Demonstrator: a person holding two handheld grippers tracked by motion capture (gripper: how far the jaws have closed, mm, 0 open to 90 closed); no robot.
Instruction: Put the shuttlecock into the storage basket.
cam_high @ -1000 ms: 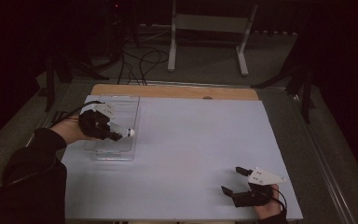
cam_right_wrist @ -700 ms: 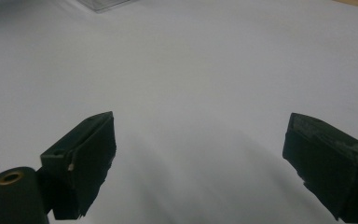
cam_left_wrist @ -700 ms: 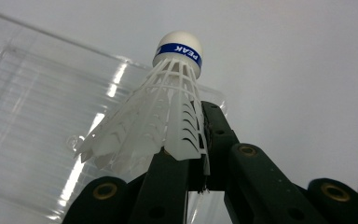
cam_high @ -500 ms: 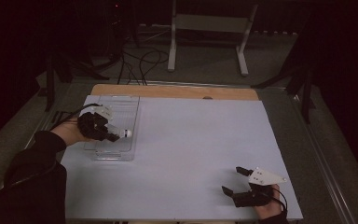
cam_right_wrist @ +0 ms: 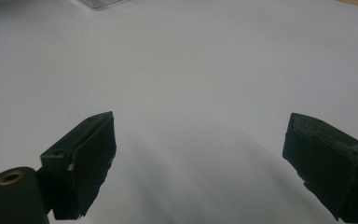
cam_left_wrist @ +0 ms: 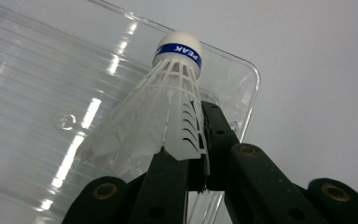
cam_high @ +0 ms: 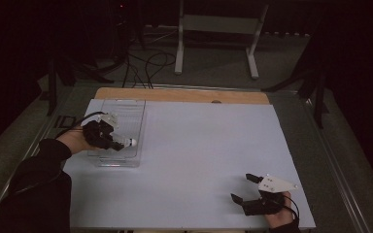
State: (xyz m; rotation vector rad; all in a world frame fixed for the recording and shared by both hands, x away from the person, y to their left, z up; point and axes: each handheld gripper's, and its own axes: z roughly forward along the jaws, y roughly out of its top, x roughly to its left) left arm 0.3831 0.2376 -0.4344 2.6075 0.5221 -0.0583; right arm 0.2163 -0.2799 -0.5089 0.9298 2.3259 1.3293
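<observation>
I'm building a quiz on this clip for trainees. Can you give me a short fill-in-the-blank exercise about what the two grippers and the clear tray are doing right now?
1. The left gripper is shut on a white plastic ____.
2. The shuttlecock has a ____ band printed PEAK below its cork.
3. It is held over the clear plastic ____ at the table's left.
4. The right gripper has its jaws ____, with nothing between them.

Missing words: shuttlecock; blue; tray; open

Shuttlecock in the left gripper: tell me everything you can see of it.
The shuttlecock is white, with a plastic-looking slotted skirt, a rounded white cap and a blue band reading PEAK. The left gripper is shut on the skirt's edge, cap pointing away from it, over the clear plastic tray.
</observation>
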